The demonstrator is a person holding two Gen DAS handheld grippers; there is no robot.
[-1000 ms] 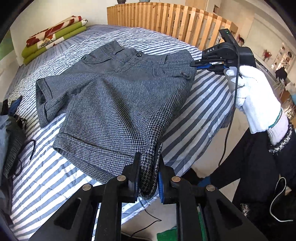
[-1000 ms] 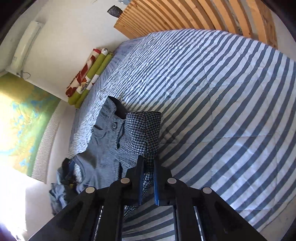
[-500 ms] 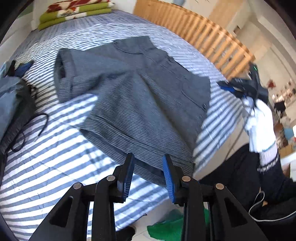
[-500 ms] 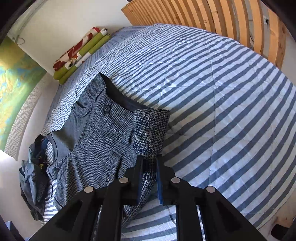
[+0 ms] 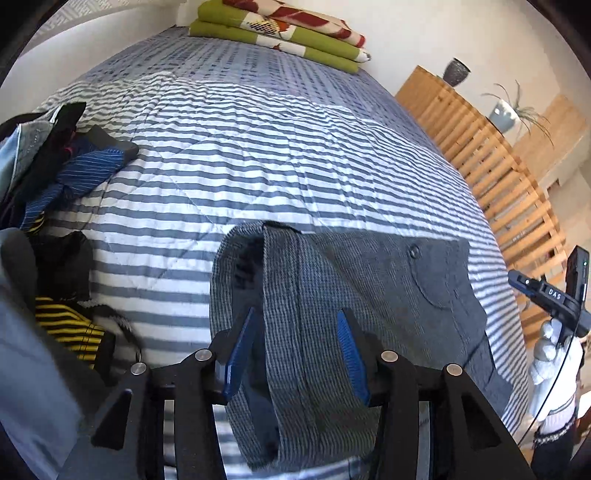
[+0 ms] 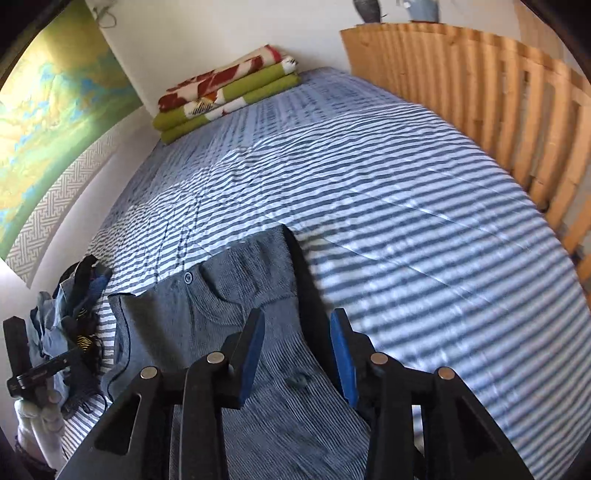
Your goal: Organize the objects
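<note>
**A:** Where did the garment lie?

**B:** The grey houndstooth woven shorts (image 5: 332,295) lay flat on the blue-and-white striped quilted bedcover (image 5: 240,155), near the bed's front edge. From the left wrist view a cuffed leg opening faced the camera, and a rounded pocket flap with a dark button (image 5: 413,252) showed further right.

**A:** And the left tongs?

**B:** The left tongs (image 5: 299,354) stood spread wide, blue pads apart, with the leg cuff lying between them. The pads gripped nothing; whether they touched the cloth I could not tell.

**A:** The right ones?

**B:** The right tongs (image 6: 301,350) were likewise parted, hovering over the waistband end of the shorts (image 6: 229,314), beside the dark inner edge of the fabric. Nothing was clamped there either. In the left view, the right tongs (image 5: 543,295) appeared at the far right, held by a white-gloved hand (image 5: 554,354).

**A:** Anything else about?

**B:** A heap of mixed clothing, dark blue striped and yellow-and-black striped pieces (image 5: 62,206), sat at the bed's left side, just beside the shorts. A folded green, red and white blanket (image 5: 284,29) rested at the far end against the wall. A slatted wooden rail (image 6: 498,110) ran along the bed's right side.
</note>
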